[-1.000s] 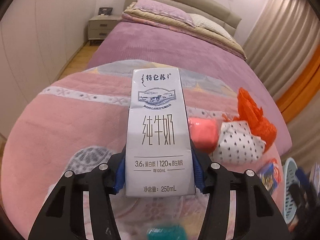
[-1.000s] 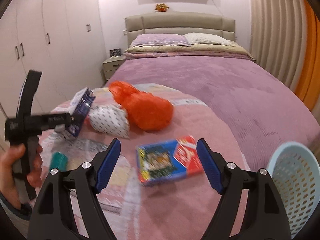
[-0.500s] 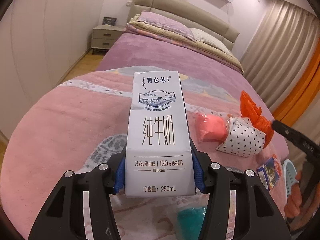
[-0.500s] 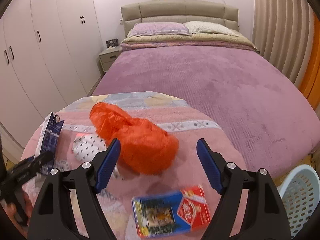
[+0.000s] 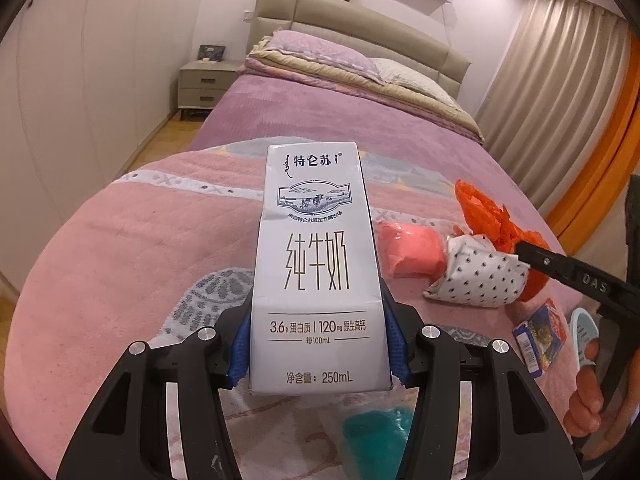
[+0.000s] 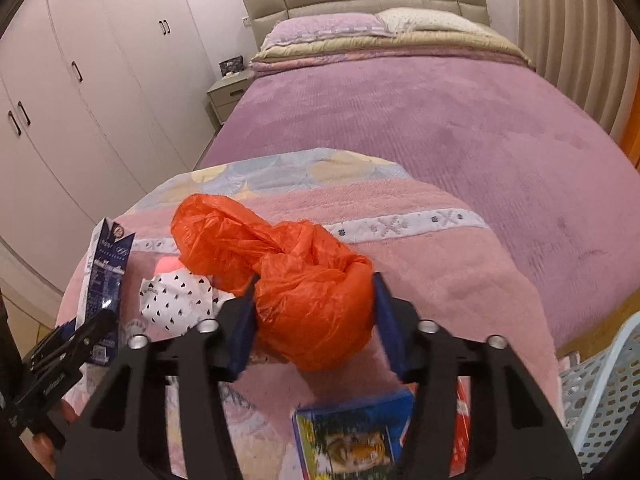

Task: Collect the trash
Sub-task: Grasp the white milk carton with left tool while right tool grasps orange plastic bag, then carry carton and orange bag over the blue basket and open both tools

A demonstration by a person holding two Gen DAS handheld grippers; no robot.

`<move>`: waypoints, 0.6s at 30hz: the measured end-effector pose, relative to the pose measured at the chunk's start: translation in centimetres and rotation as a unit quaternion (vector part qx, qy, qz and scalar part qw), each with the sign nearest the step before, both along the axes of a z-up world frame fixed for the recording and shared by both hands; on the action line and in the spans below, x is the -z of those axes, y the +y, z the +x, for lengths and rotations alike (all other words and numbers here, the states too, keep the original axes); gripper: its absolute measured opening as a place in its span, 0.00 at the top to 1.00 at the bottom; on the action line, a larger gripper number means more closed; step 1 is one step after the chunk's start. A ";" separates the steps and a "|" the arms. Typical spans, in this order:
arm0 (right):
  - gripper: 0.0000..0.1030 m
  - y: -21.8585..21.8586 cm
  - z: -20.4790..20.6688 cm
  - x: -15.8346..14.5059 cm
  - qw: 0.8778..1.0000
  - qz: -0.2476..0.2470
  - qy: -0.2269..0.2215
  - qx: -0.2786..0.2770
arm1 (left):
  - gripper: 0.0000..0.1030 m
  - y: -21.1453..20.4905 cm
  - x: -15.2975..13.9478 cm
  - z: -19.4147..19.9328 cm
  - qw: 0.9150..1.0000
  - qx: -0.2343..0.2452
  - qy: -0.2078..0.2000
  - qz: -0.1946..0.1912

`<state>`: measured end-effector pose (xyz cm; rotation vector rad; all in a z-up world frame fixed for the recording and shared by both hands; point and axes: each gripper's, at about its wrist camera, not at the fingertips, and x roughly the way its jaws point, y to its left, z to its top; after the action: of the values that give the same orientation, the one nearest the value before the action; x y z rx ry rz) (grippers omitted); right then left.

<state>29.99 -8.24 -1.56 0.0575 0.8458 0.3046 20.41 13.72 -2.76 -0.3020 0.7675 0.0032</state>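
Note:
My left gripper (image 5: 316,344) is shut on a white 250 mL milk carton (image 5: 316,264) and holds it upright above the pink blanket; the carton also shows in the right wrist view (image 6: 102,280). My right gripper (image 6: 314,316) has its blue pads on both sides of a crumpled orange plastic bag (image 6: 296,280), closing around it. The bag (image 5: 492,216) also shows in the left wrist view, with the right gripper's body in front of it. A white dotted wrapper (image 5: 476,276) and a pink object (image 5: 412,252) lie beside the bag.
A blue and red snack packet (image 6: 360,436) lies on the blanket below the right gripper. A pale blue perforated basket (image 6: 600,392) stands at the right, off the bed. A teal object (image 5: 376,432) lies under the left gripper. Wardrobes and a nightstand (image 5: 204,84) are at the left.
My right gripper has moved forward over the snack packet to the orange bag and its jaws have narrowed around it. The left gripper keeps the carton and has tilted up slightly.

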 end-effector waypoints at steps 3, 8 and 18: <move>0.59 -0.4 -1.9 -1.2 0.999 -0.011 -0.033 0.006 | 0.50 -0.2 -0.7 -0.4 1.000 0.004 -0.013 0.001; 0.60 -2.0 -4.6 -3.9 0.998 -0.002 -0.065 0.013 | 0.50 -1.1 -2.7 -1.7 0.999 0.017 -0.033 -0.003; 0.60 -9.6 -12.1 -6.4 0.991 0.013 -0.103 0.082 | 0.50 -7.6 -5.8 -5.9 0.991 0.115 -0.048 -0.049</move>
<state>17.86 -17.86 4.86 0.1184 0.6282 0.1632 14.54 6.08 3.00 -0.3024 0.7046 -0.2653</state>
